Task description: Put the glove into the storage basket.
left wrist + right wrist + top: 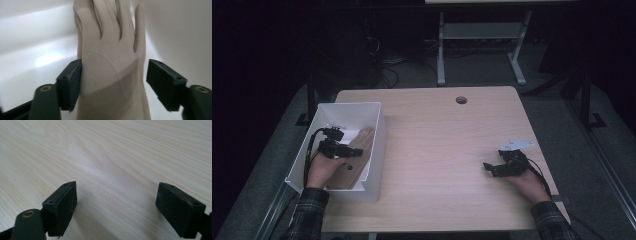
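Wooden surface (432,145), white bin (374,150) left of frame. Left tongs (113,80) wide around beige glove (110,62), right tongs (116,205) wide, empty. Lift straight up, don't snag fabric.

The high view looks forward and down from above the person's side, taking in the whole table (447,150) and the white bin (339,150) at its left. The left gripper view sits close inside that bin, facing along a beige glove (112,65) also seen from above. The right gripper view looks low and near across the bare tabletop, shared with the high view.
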The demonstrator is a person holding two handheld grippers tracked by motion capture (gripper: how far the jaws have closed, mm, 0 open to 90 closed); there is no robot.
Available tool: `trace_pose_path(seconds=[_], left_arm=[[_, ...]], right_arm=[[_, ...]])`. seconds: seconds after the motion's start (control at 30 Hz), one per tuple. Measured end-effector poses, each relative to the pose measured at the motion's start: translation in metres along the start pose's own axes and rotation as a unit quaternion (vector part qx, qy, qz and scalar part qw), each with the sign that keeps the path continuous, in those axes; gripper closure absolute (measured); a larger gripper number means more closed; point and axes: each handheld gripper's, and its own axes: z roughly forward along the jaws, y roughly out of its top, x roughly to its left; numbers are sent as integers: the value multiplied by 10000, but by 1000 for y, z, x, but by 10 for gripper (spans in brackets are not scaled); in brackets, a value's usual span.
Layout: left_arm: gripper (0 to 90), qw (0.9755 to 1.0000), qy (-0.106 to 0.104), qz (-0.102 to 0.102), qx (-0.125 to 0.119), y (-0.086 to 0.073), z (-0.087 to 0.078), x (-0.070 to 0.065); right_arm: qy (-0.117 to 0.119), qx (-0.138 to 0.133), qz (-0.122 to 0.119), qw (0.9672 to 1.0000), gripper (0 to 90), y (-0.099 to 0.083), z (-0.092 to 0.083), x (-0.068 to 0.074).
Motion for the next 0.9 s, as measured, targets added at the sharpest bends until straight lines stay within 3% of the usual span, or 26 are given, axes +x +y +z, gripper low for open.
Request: trace_pose_path(seconds=[0.33, 0.47, 0.63, 0.77, 0.9], left_arm=[[206, 9991, -100, 167, -373, 23, -31, -12], [206, 9979, -246, 283, -524, 33, -44, -22], [206, 9948, -566, 410, -739, 47, -56, -37], [206, 9902, -852, 623, -918, 58, -62, -59], [205, 9879, -936, 759, -976, 64, -62, -75]], right_arm=[[-1, 4, 0, 10000, 169, 0, 0, 0], [0, 7, 0, 10000, 170, 0, 0, 0], [-1, 6, -1, 10000, 170, 0, 0, 0], [0, 6, 1, 10000, 169, 0, 0, 0], [-1, 4, 2, 10000, 169, 0, 0, 0]])
